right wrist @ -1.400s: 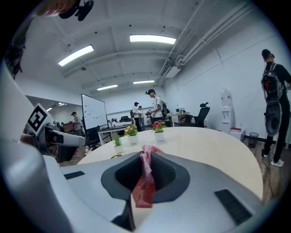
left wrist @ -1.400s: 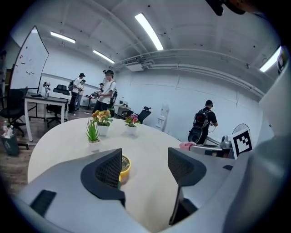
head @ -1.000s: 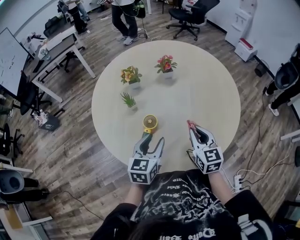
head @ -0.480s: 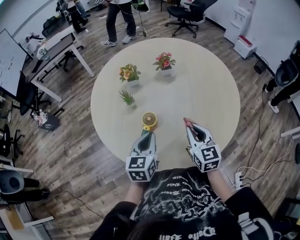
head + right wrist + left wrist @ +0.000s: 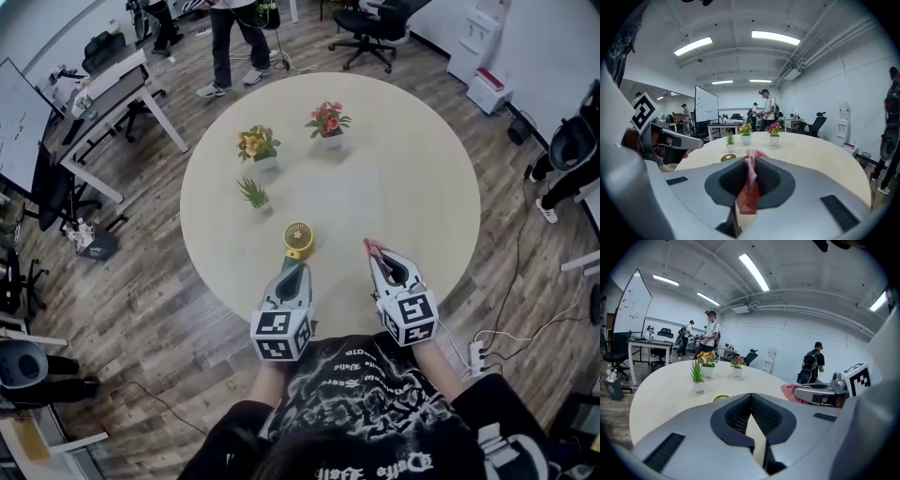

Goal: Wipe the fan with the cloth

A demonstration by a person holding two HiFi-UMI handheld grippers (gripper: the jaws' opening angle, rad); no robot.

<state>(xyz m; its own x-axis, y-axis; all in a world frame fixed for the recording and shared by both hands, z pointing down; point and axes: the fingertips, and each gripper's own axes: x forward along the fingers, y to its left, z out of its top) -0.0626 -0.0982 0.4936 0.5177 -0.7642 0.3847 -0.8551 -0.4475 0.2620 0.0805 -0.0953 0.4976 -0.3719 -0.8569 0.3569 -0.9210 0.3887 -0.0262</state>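
Your left gripper (image 5: 295, 267) is clenched shut, tips at the fan (image 5: 298, 238) lying on the table (image 5: 403, 169), probably to steady it. Your right gripper (image 5: 373, 249) pinches the cloth (image 5: 750, 180), ready for wiping.

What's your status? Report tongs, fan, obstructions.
Left tongs shut at fan's near edge. Right tongs shut on cloth, off the fan. Path clear.

Round table with three small potted plants, office around it

On the pale round table (image 5: 412, 169), orange flowers (image 5: 258, 147) sit at 11 o'clock from its centre, pink flowers (image 5: 327, 122) at 12, and a spiky green plant (image 5: 254, 195) at 9. Beyond the rim are an office chair (image 5: 375, 28) at 12, a standing person (image 5: 232, 37) at 11, a white desk (image 5: 112, 94) at 10 and a power strip (image 5: 478, 358) at 4.
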